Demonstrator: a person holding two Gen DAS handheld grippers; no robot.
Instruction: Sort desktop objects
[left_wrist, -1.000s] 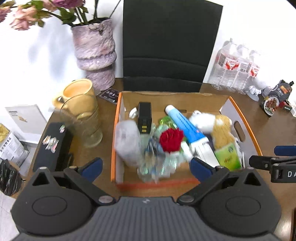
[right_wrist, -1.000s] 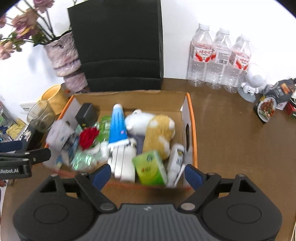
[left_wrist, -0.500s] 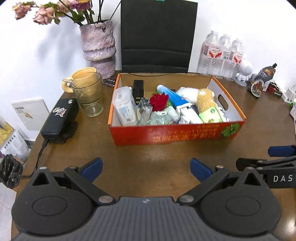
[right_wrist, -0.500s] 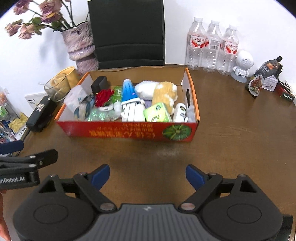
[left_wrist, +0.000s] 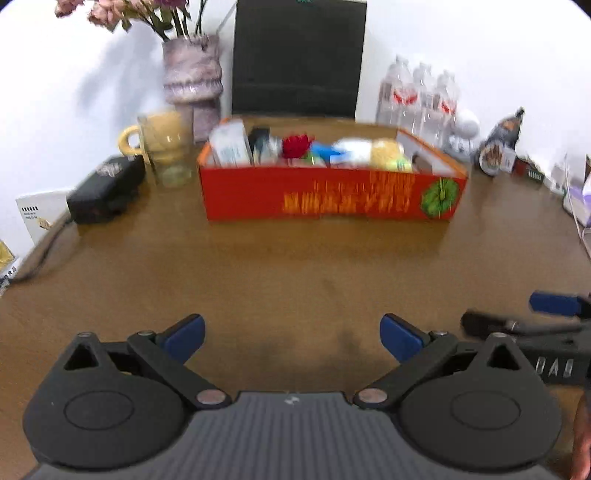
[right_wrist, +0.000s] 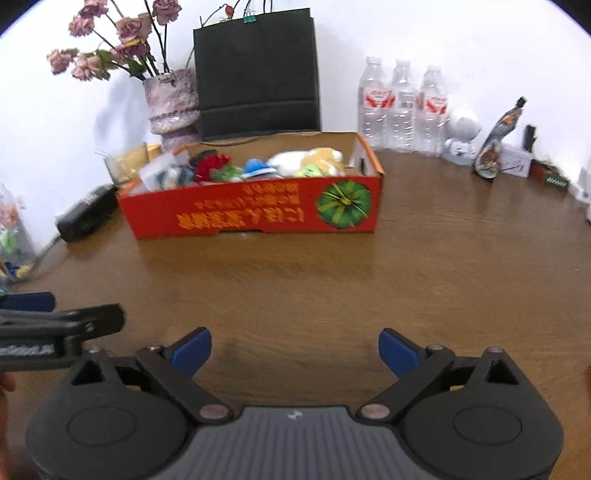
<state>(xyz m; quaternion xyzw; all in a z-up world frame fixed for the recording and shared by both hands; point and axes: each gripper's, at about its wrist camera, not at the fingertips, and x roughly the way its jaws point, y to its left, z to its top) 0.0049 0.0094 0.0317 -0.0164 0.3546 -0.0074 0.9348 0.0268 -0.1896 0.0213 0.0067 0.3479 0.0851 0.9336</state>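
A red cardboard box (left_wrist: 332, 195) (right_wrist: 258, 210) stands on the brown table, filled with several small objects: a red flower (left_wrist: 296, 145), a blue tube (right_wrist: 256, 165), a white and tan plush toy (right_wrist: 314, 158) and a clear container (left_wrist: 231, 146). My left gripper (left_wrist: 291, 332) is open and empty over bare table, well in front of the box. My right gripper (right_wrist: 294, 349) hangs beside it to the right, its jaws opening wide, with nothing between them. Each gripper shows at the edge of the other's view.
A vase of dried flowers (right_wrist: 170, 99), a black bag (right_wrist: 256, 74), a yellow mug (left_wrist: 147, 136), a glass (left_wrist: 168, 151) and a black adapter (left_wrist: 107, 188) stand left and behind the box. Three water bottles (right_wrist: 404, 107) and small items (right_wrist: 498, 144) line the back right.
Both grippers have pulled back from above the box and sunk toward the table. The box now sits farther off and is seen from its front side.
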